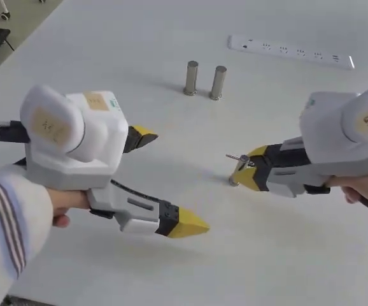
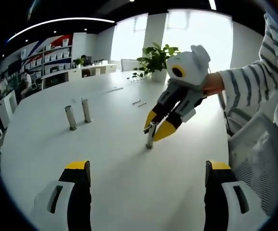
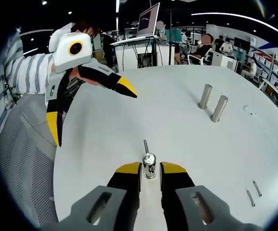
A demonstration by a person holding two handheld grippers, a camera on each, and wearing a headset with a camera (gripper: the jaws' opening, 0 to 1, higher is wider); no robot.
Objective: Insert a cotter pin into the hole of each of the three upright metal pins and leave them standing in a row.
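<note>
My right gripper (image 1: 241,171) (image 3: 150,169) is shut on an upright metal pin (image 1: 235,180) (image 3: 149,163) standing on the white table. A thin cotter pin (image 1: 234,157) (image 3: 146,146) sticks out sideways from that pin's top. Two more metal pins (image 1: 191,78) (image 1: 218,83) stand side by side farther back, also seen as pins (image 3: 205,96) (image 3: 219,108). My left gripper (image 1: 165,180) (image 2: 147,169) is open wide with nothing between its jaws, hovering to the left of the held pin. In the left gripper view the right gripper (image 2: 154,128) clasps the pin (image 2: 150,137).
A white power strip (image 1: 290,51) lies at the far right of the table (image 1: 107,76). Loose cotter pins (image 3: 253,192) (image 2: 139,102) lie on the table beyond the work area. A mesh chair (image 2: 259,149) stands at the table edge; shelves and desks fill the room behind.
</note>
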